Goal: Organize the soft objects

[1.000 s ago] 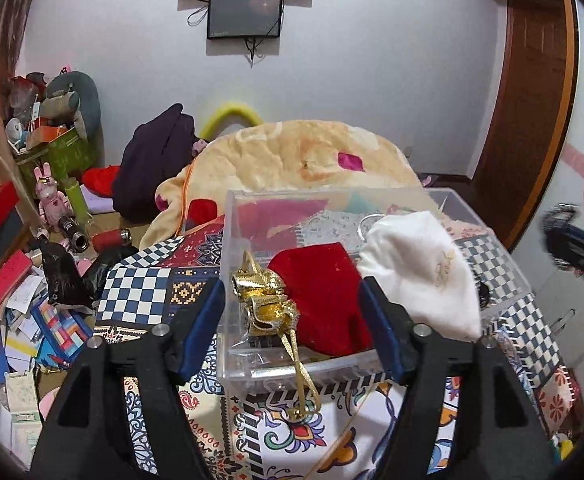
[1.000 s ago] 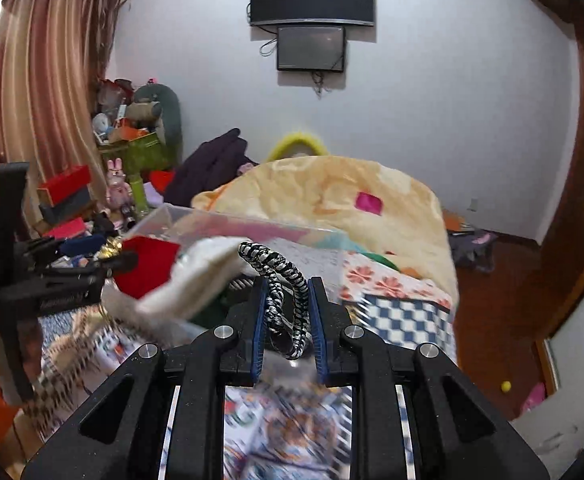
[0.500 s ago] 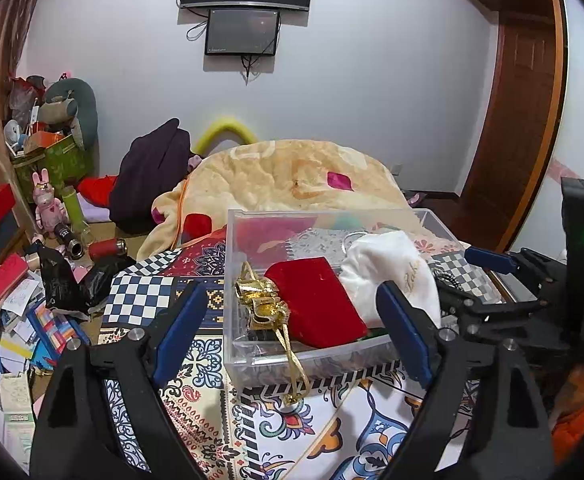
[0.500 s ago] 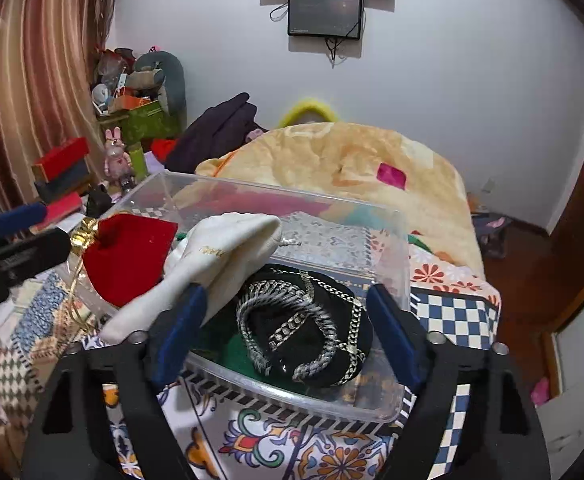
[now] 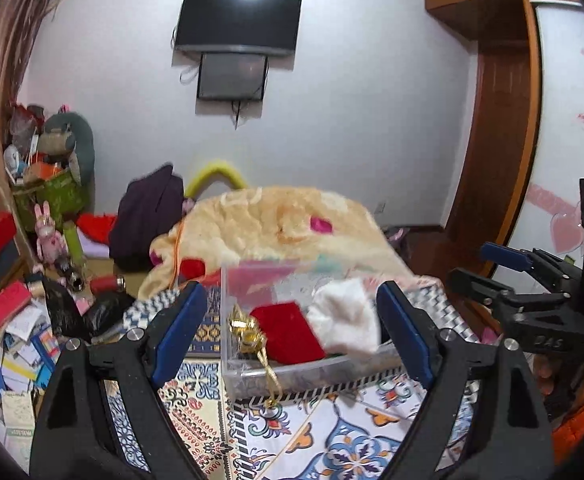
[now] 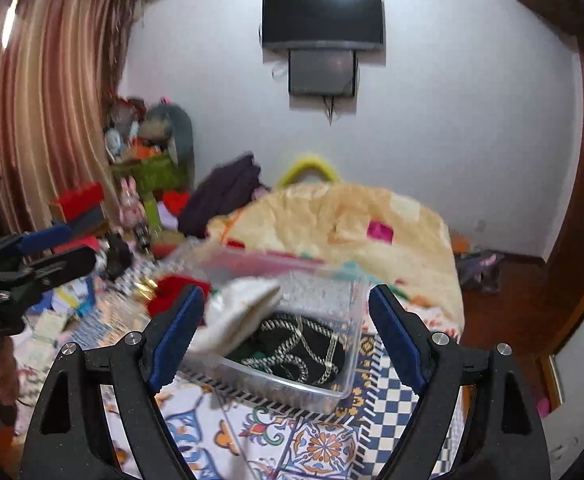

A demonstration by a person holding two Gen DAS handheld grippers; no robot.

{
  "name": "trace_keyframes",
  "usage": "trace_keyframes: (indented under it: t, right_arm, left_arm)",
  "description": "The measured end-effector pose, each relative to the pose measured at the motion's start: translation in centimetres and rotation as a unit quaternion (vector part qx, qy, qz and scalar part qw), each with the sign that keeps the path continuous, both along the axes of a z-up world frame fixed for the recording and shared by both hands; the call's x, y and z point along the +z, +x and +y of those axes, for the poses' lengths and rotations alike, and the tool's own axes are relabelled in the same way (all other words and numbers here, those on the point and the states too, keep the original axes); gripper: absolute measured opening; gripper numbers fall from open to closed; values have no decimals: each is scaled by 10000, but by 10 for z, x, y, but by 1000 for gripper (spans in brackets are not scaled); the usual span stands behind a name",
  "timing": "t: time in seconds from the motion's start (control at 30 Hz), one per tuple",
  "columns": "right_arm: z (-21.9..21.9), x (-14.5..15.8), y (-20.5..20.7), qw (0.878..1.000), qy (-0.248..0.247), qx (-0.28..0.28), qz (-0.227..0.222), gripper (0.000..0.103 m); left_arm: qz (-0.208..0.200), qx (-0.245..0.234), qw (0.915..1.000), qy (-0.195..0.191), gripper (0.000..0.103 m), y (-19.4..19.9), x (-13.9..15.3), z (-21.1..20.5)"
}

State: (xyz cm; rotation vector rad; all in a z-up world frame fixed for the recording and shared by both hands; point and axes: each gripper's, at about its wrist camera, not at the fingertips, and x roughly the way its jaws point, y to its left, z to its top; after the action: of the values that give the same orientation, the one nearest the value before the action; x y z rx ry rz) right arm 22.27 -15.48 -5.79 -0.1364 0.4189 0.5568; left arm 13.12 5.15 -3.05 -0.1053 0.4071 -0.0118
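A clear plastic bin (image 5: 252,378) stands on the patterned cloth and also shows in the right wrist view (image 6: 348,376). It holds a red pouch (image 5: 288,332), a white pouch (image 5: 348,320), a gold tasselled bag (image 5: 246,330) hanging over the front wall, and a black pouch with braided cord (image 6: 304,354). My left gripper (image 5: 288,344) is open and empty, in front of the bin. My right gripper (image 6: 286,330) is open and empty, in front of the bin from the right side; it shows in the left wrist view (image 5: 532,292).
A peach blanket (image 5: 284,224) lies bunched behind the bin. A dark purple garment (image 5: 148,216) lies at the back. Boxes, papers and toys (image 5: 16,320) crowd the left. A wooden door (image 5: 496,152) is on the right.
My right gripper opened and let the black corded pouch go into the bin, then drew back. My left gripper also drew back and rose a little.
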Motion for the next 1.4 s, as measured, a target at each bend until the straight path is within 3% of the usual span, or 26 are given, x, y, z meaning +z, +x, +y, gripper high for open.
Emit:
trace_keyframes:
  t: [0.13,0.33,0.47,1.4]
  right_arm:
    - [-17,29,-30,9988,330,23,-372,83]
    - [-33,60,-75,9937,670,2,-898,92]
    - [-41,68,-95,9907,852,-24,-1056,103]
    - [-39,56,-118,9911,844,1,-1028,103]
  left_arm:
    - [-442,-52,9990,91,88,-29,29,-8]
    - [-1023,-102,9944,231,97,-71,61,-19]
    - [-1217,-109,9919,346,99,-91,71,-25]
    - [-1232,-108,9920,258,103,-117,68,-32]
